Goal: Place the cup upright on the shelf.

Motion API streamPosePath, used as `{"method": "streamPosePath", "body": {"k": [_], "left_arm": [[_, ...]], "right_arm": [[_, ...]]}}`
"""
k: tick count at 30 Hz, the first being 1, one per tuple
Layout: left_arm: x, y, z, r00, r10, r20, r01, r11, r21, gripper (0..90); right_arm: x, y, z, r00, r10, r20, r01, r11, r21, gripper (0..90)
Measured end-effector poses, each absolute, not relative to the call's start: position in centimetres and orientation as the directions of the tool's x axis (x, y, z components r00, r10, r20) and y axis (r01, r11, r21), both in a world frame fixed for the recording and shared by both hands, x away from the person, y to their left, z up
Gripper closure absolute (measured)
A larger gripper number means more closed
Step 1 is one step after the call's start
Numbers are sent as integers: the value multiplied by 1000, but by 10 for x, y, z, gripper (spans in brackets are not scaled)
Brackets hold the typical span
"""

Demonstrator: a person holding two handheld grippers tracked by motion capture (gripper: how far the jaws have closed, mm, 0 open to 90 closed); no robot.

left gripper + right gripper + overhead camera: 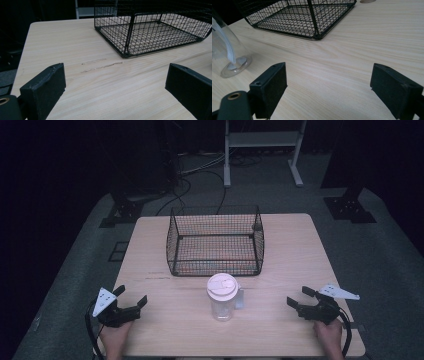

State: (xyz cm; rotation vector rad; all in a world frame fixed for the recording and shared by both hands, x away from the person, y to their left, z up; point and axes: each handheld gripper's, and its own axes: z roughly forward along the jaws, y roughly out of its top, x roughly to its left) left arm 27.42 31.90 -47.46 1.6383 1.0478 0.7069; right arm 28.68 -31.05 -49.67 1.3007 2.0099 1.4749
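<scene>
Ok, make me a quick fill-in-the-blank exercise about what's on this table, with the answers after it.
1. The clear cup wears a white ____.
2. The black wire basket has ____ inside it.
3. The cup stands ____ the left hand-held gripper and the right hand-held gripper.
4. Both hand-held grippers have their jaws ____.

Missing words: lid; nothing; between; open

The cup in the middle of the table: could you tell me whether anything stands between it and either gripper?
Nothing visible does. Bare table lies between the cup and both the left gripper and the right gripper.
</scene>
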Motion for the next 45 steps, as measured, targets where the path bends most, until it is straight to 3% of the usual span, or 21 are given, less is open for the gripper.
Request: {"method": "streamPosePath", "body": {"k": [20,34,45], "left_arm": [[269,300,-467,497,868,-7,242,-131,961,20],[274,270,-438,541,838,65,165,-182,969,20],[282,251,-437,585,807,76,171,-214,962,20]], "right_arm": [[286,-309,-497,-537,812,229,469,62,881,129],[286,-307,-497,-535,816,218,471,74,879,129],[287,-307,-497,-538,816,213,471,82,878,129]]}}
